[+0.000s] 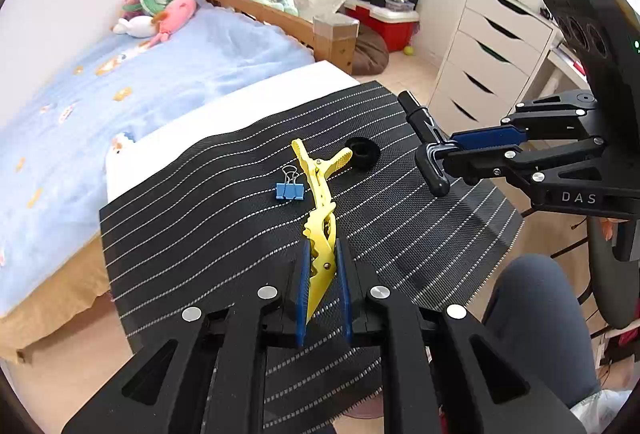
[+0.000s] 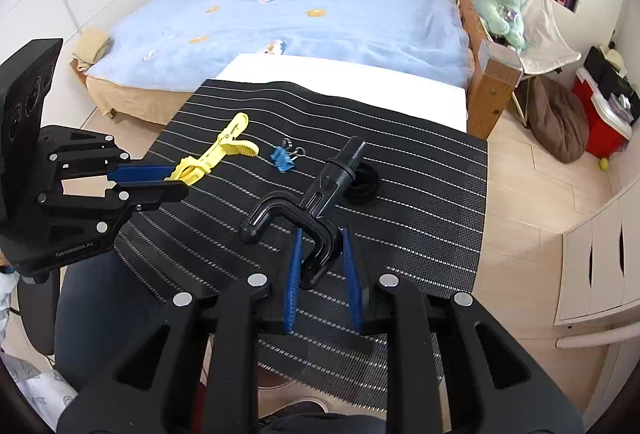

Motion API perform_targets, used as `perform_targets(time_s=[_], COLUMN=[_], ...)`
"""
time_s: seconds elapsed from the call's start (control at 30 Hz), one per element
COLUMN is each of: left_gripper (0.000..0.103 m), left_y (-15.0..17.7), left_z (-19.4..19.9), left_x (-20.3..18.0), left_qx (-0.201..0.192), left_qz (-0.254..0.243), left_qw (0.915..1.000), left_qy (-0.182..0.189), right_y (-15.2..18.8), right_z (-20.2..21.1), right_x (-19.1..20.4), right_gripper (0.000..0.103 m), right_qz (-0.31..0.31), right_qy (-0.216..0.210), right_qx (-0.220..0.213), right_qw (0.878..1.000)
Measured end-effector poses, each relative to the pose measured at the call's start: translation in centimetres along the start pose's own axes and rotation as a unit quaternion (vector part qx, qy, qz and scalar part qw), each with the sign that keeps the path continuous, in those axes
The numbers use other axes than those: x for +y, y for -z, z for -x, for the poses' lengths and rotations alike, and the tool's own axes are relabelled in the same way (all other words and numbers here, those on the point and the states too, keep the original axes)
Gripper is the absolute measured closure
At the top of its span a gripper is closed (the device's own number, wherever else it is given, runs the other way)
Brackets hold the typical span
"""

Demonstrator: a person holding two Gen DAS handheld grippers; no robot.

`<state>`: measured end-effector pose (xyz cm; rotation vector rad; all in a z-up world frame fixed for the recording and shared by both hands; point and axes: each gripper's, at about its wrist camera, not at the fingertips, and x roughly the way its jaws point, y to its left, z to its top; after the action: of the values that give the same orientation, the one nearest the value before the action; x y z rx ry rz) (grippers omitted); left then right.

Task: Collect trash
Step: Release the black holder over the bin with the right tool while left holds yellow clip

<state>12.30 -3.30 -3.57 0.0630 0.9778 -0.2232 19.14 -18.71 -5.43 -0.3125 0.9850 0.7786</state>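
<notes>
While both claws are already loaded, left claw (image 1: 323,288) clamps the yellow clip (image 1: 319,210), long axis pointing fwd from its tips, and right claw (image 2: 322,274) grips the black hook (image 2: 308,210). Blue binder clip (image 1: 289,190) and black ring (image 1: 362,153) lie on the table mat (image 1: 192,234) just ahead, clip nearer left claw (ring nearer right).

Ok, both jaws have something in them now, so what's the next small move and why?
Probably carry both away from the mat toward wherever trash goes; no bin shows here. The left gripper is shut on the yellow clip, the right gripper on the black plastic hook. The blue binder clip and black ring remain.
</notes>
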Motion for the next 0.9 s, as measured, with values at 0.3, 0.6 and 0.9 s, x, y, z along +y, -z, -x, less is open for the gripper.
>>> perform_targets(time_s=[0.3,0.6,0.9], left_gripper=[0.09,0.09,0.09], left_y=[1.7,4.2,6.4], left_z=[3.8,6.7,8.3], left_x=[-1.1,-2.4,-2.7], left_qx=[-0.037,-0.055,-0.064], left_qz=[0.003,0.006,0.017], left_qw=[0.9993,0.9985,0.9978], left_qy=[0.0,0.0,0.001], right_y=[2.1,4.1,6.6], right_z=[2.9,5.4,7.2], right_x=[2.7,5.2,7.2], right_gripper=[0.083,0.083,0.083], right_qz=[0.015,0.034,0.045], right_qy=[-0.011,-0.02,-0.032], right_qx=[-0.029,-0.045,-0.048], right_qw=[0.999,0.998,0.997])
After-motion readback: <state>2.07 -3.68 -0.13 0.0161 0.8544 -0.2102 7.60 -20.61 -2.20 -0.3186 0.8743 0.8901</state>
